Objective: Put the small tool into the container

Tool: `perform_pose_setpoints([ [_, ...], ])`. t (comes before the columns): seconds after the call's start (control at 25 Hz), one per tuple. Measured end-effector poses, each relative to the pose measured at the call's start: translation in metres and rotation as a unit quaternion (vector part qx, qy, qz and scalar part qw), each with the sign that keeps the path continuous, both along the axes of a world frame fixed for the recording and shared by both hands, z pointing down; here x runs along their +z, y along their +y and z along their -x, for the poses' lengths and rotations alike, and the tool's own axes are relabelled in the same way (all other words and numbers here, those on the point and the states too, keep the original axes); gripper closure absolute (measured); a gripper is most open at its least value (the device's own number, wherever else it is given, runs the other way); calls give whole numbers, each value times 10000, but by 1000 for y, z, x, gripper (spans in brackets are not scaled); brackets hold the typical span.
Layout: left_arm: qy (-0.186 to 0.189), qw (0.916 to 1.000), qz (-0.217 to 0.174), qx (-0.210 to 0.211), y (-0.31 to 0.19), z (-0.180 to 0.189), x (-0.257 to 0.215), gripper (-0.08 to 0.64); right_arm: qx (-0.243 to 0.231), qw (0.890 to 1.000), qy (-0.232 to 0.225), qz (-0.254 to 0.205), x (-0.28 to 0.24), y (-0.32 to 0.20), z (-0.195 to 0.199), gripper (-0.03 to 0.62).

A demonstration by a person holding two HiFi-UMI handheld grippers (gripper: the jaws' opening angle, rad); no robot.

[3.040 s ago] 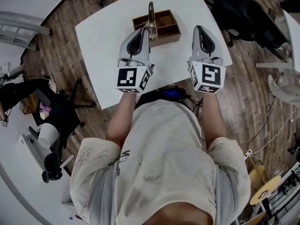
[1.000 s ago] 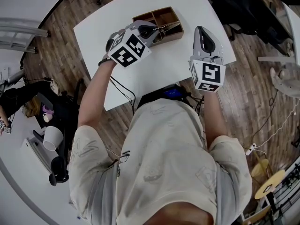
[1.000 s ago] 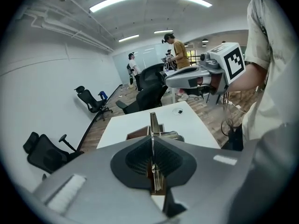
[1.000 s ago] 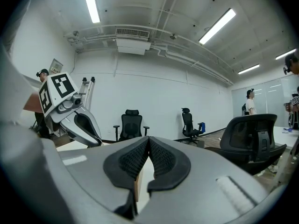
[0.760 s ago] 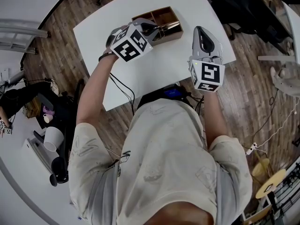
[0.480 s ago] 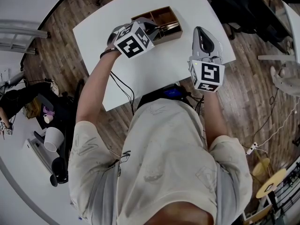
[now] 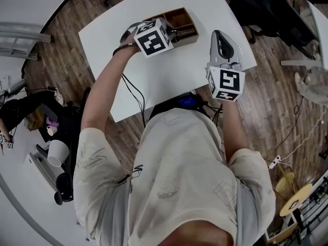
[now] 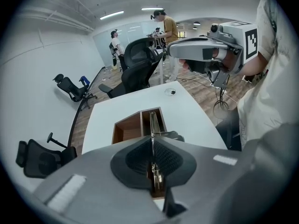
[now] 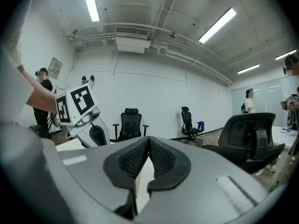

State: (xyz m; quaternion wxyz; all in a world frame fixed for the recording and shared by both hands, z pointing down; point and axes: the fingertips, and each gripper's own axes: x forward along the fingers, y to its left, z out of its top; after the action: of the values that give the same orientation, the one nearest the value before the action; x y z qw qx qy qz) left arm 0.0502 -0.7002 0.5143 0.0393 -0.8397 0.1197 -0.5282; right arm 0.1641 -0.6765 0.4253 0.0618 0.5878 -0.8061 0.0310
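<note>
The thin silvery metal tool (image 8: 152, 125) sits pinched edge-on between the closed pads of the left gripper (image 8: 153, 147). Its free end sticks forward past the fingertips, over the near right part of the brown wooden divided box (image 7: 180, 15); whether it touches the wood is unclear. The box stands on the white table (image 7: 154, 81). The right gripper (image 7: 224, 36) hovers beside it, its jaws pressed together on nothing.

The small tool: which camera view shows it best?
The left gripper view: the small tool sits edge-on between the left tongs, over the wooden container. The head view shows only its metal end; the right gripper view, none.
</note>
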Motion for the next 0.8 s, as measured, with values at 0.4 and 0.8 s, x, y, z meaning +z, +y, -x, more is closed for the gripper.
perform_pose_setpoints([
  [0.4, -97, 9997, 205, 29, -9, -5, 14, 537, -14, 10000, 7, 50, 5, -2, 2, 586],
  [0.8, -247, 9991, 335, -28, -20, -4, 30, 537, -36, 10000, 10, 76, 10, -2, 5, 586],
])
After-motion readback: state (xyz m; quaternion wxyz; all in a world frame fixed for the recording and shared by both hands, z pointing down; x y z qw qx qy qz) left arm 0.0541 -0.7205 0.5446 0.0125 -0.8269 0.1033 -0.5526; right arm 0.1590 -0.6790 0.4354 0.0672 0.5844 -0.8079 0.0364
